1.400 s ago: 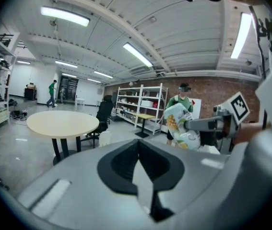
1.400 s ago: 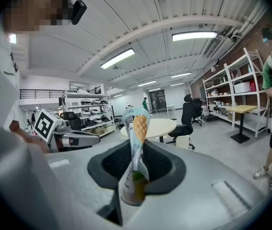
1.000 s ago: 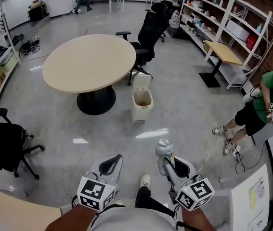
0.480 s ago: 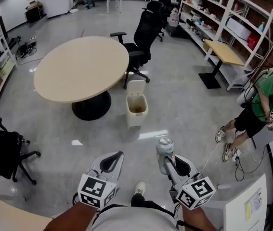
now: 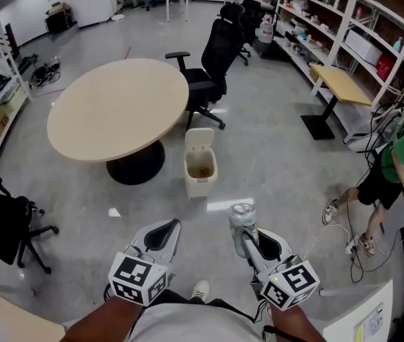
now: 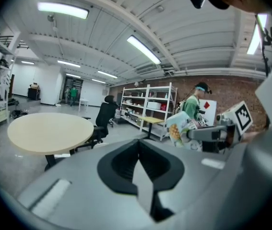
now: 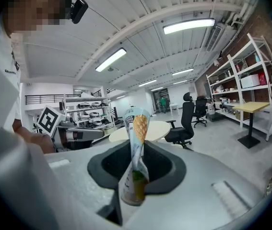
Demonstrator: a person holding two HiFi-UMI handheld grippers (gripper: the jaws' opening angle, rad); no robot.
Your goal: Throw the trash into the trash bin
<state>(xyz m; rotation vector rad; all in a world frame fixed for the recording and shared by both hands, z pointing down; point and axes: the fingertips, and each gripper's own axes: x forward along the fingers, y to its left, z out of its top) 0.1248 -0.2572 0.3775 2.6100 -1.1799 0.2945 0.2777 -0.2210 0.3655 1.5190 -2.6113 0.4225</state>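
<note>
Grips a crumpled snack packet (image 5: 243,221) upright in the right gripper (image 5: 249,244), jaws clamped on its lower half, at 5 o'clock in the head view. Carries the left gripper (image 5: 160,236) at 7 o'clock, jaws pressed together with nothing between them. Places the trash bin (image 5: 200,185) on the floor at 11 o'clock from the packet and well apart from it, lid tipped up, mouth open. Sets the round table (image 5: 116,109) at 10 o'clock from the bin, a black office chair (image 5: 214,61) at 12 o'clock. Puts a person in green (image 5: 400,159) at 3 o'clock.
</note>
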